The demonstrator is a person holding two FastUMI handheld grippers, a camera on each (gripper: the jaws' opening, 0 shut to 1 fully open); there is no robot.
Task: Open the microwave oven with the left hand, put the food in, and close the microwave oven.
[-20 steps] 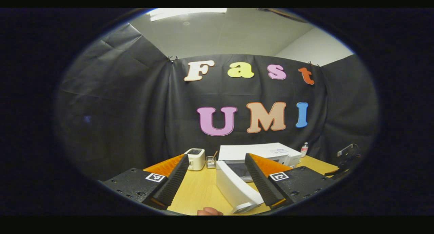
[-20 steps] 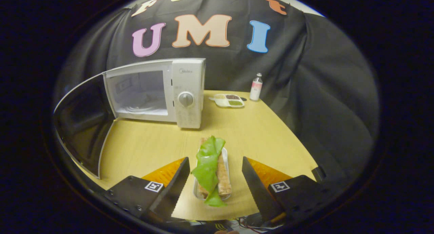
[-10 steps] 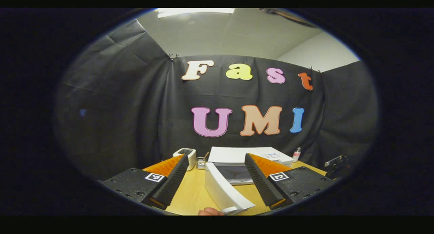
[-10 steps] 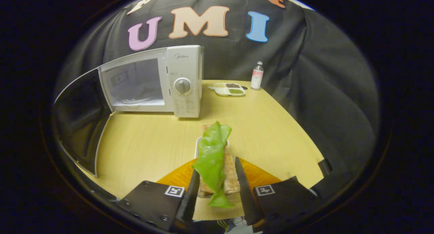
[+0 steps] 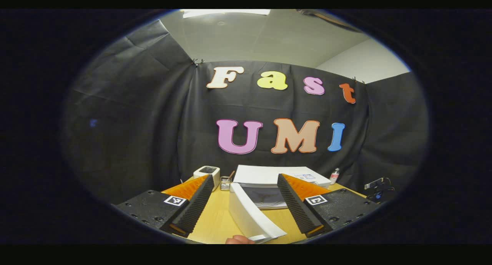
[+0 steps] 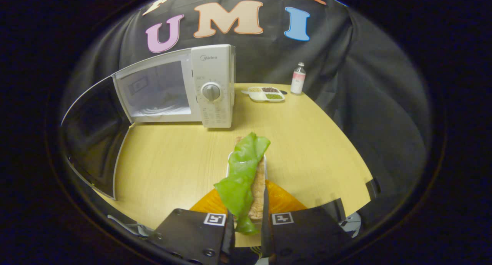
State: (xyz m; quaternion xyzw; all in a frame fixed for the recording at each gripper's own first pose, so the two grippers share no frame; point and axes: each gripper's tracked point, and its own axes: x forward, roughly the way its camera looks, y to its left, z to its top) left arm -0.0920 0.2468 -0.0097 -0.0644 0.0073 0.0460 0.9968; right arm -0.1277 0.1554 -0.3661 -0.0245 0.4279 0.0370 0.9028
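Now food clamped between right gripper jaws.

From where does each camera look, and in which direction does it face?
Left gripper view: rides on the left tool, held low and level, facing the microwave and its open door; a fingertip shows.
Right gripper view: rides on the right tool, looking down over the table at the sandwich tray its fingers have closed on.
Shared: microwave, open door, table, small bottle.
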